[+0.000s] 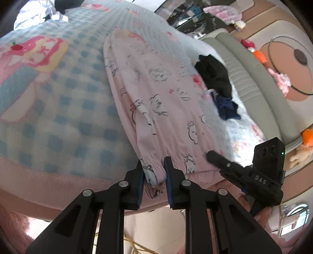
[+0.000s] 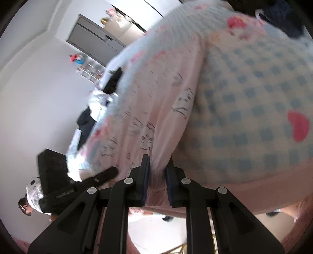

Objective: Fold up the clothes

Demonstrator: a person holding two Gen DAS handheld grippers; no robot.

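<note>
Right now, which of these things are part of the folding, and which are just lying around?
In use:
pink printed trousers
left gripper, gripping their waistband
right gripper, gripping the waistband too

Lying about:
dark clothes
checked blanket
stuffed toys

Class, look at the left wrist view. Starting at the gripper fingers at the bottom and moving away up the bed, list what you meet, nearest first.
left gripper → elastic waistband of the pink pyjama trousers → far end of the trousers → checked blanket → white clothes at the far edge.
</note>
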